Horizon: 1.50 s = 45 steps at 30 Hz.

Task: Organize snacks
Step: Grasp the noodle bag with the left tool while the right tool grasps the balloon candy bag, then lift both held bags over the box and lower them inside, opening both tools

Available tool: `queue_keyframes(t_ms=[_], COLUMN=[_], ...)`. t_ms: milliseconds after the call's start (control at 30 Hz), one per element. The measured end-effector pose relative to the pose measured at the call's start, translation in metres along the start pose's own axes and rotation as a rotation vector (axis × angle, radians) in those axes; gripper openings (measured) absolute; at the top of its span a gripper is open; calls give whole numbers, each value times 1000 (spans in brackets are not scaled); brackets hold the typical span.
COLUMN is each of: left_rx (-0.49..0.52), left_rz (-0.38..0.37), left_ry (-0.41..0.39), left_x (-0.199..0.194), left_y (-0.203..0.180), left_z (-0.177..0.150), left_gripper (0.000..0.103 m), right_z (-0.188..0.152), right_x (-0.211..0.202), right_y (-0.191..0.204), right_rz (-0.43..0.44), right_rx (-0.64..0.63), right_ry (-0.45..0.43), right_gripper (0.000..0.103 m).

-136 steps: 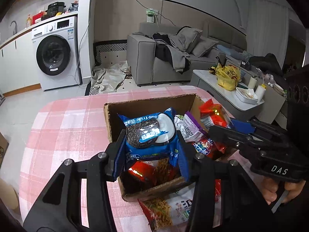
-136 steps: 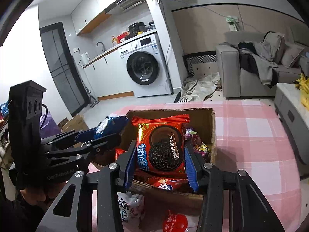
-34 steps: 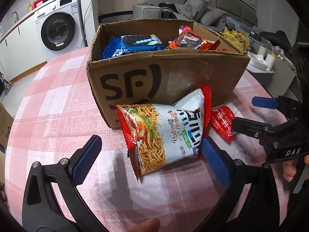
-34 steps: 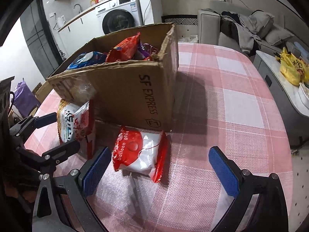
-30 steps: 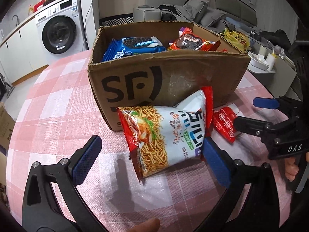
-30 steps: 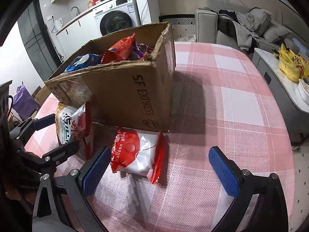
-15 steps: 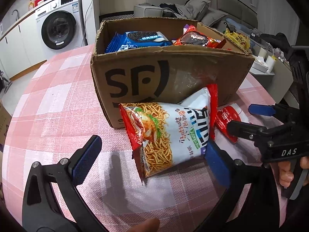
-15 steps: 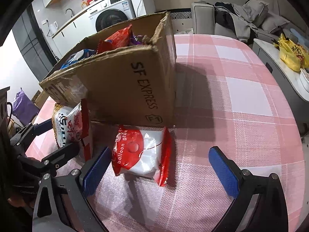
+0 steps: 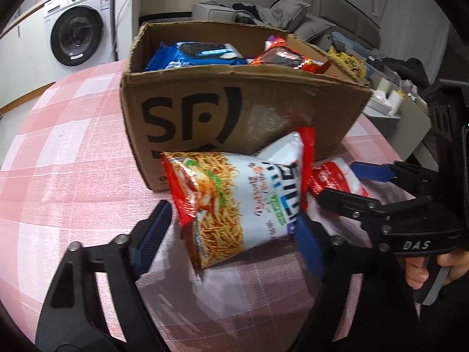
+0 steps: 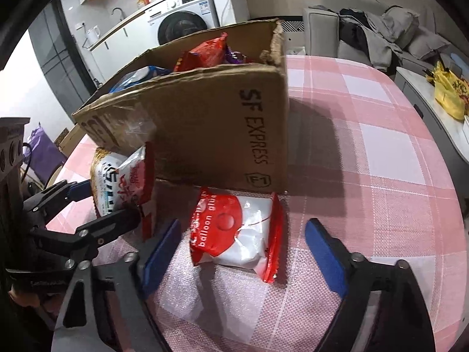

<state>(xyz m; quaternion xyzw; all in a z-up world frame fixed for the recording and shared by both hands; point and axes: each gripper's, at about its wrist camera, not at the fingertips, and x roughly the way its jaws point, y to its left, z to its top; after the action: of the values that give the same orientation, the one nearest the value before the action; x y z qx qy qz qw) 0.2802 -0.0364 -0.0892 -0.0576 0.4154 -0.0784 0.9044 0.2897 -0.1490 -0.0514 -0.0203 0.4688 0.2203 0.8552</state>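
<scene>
So both grippers were angled down at the table by the cardboard box (image 9: 234,111). Left gripper (image 9: 231,228) was closing around the noodle bag (image 9: 234,202), which leaned on the box, long side tilted. Right gripper (image 10: 240,249) was closing over the flat red-and-white packet (image 10: 237,228), not touching.

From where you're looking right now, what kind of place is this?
Most likely a lived-in home, an open kitchen and living area. A washing machine sits under a counter, a grey sofa strewn with clothes stands nearby, and a cardboard box of snacks rests on a pink checked tablecloth.
</scene>
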Motion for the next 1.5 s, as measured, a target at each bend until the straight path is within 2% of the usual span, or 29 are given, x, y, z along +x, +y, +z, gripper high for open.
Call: queue_keyframes(t_ms=[167, 300, 433, 767, 833, 933, 1067, 1500], left_rx=[41, 14, 2, -16, -25, -31, -36, -26], left_rz=[-22, -38, -40, -34, -31, -30, -27, -15], left_ry=[-16, -15, -17, -48, -51, -56, -75, -142], left_x=[-3, -5, -10, -33, -37, -44, -55, -106], left_y=[-10, -7, -4, 3, 4, 6, 9, 17], left_z=[-2, -5, -8, -15, -16, -18, -19, -12], left_gripper=[54, 51, 50, 50, 50, 50, 50, 50], right_z=[0, -2, -3, -10, -12, -15, -18, -13], right_x=[1, -4, -5, -6, -6, -10, -21, -84], right_y=[3, 8, 9, 21, 21, 22, 15, 29], right_rz=[28, 48, 22, -4, 7, 39, 78, 113], right_rx=[-29, -34, -52, -101, -110, -106, -79, -93], right_ry=[-6, -18, -19, 2, -1, -13, -36, -157], right_gripper=[76, 71, 66, 66, 58, 53, 53, 53])
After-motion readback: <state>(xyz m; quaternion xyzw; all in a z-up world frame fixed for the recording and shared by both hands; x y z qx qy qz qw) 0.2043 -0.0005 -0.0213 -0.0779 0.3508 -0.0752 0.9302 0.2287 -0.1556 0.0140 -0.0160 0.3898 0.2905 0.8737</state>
